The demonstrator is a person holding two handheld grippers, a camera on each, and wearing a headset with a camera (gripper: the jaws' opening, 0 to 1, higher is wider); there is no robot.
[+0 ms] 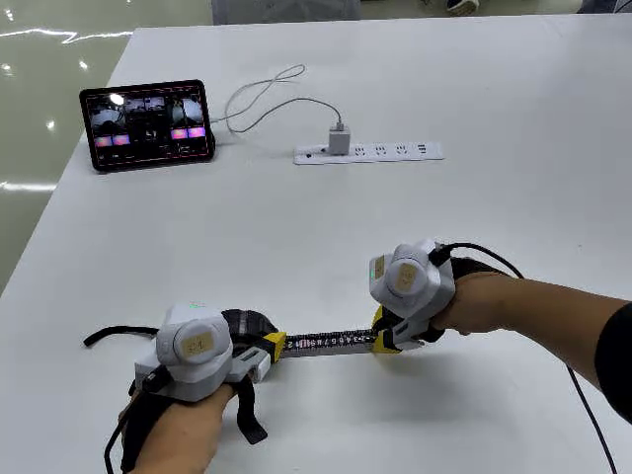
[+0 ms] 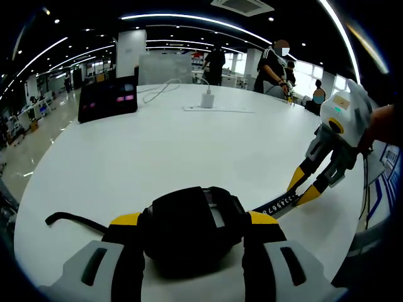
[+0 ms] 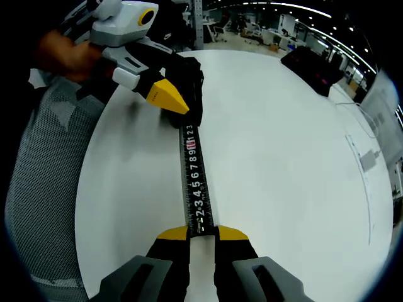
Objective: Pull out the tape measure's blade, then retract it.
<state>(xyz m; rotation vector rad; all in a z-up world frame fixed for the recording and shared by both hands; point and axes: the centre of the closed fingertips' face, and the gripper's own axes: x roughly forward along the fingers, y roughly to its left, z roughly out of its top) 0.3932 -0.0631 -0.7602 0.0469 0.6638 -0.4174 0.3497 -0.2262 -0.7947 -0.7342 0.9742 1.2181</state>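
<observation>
While the left gripper view shows the left gripper (image 2: 194,220) with its yellow-tipped fingers (image 2: 126,220) pressed on both sides of the black rounded tape measure case (image 2: 189,242), the right gripper view makes the printed numbers readable on the narrow pulled-out blade (image 3: 192,170). This blade runs straight over the white table (image 3: 283,157) from the case to the right gripper (image 3: 201,234), whose fingers pinch its end. Well beyond both pairs of fingertips, the head view adds a black tablet (image 1: 148,123) with a lit screen and a white power strip (image 1: 395,152) carrying a white charger (image 1: 339,138).
</observation>
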